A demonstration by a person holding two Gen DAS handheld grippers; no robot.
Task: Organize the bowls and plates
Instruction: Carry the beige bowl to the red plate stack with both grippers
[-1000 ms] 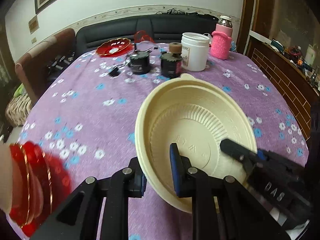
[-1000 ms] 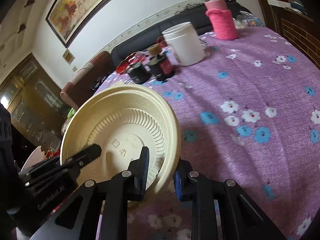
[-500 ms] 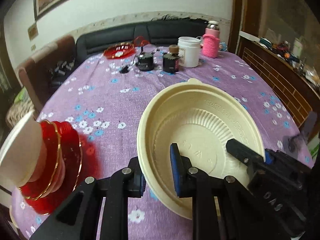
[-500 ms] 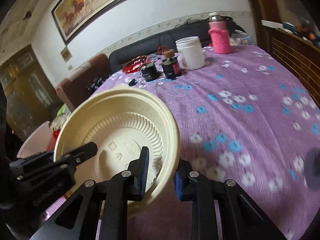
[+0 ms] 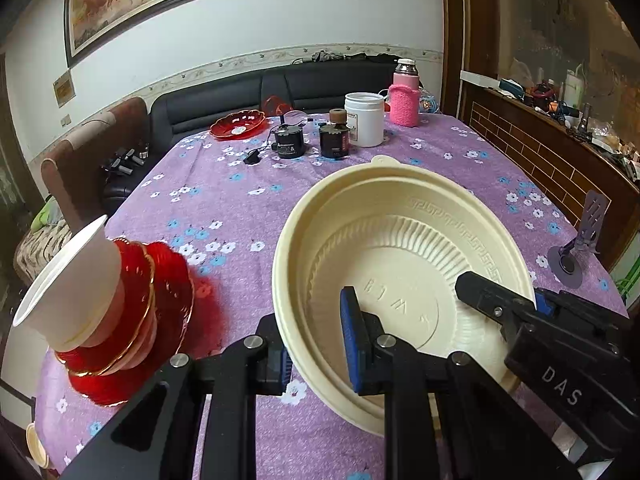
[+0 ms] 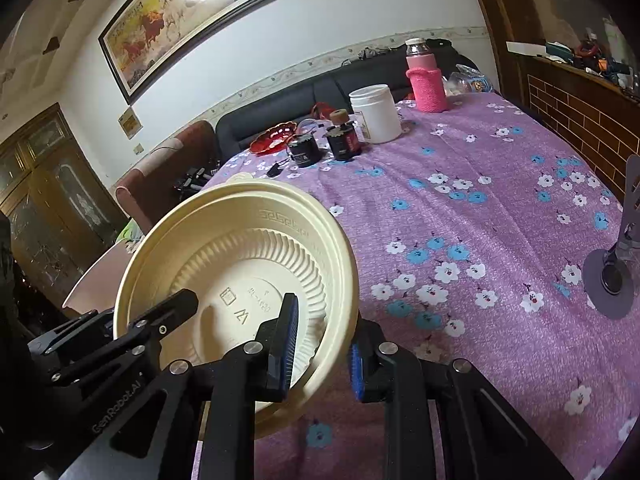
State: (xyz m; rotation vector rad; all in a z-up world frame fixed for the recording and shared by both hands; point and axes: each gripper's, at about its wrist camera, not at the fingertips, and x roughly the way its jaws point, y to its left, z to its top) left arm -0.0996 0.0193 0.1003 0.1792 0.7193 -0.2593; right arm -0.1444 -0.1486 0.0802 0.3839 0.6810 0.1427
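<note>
Both grippers clamp one cream bowl (image 5: 404,256), held tilted above the near edge of the purple flowered table (image 5: 224,200): the left gripper (image 5: 316,354) pinches its near-left rim, the right gripper (image 6: 322,344) its right rim. A red stack of dishes (image 5: 132,320), apparently blurred, sits near the table's left edge.

Even indoor light fills both views, with white glare on the glass of the framed horse painting (image 6: 196,12). Fisheye bending darkens the corners. The stack of red gold-rimmed plates (image 5: 160,312) looks smeared.
</note>
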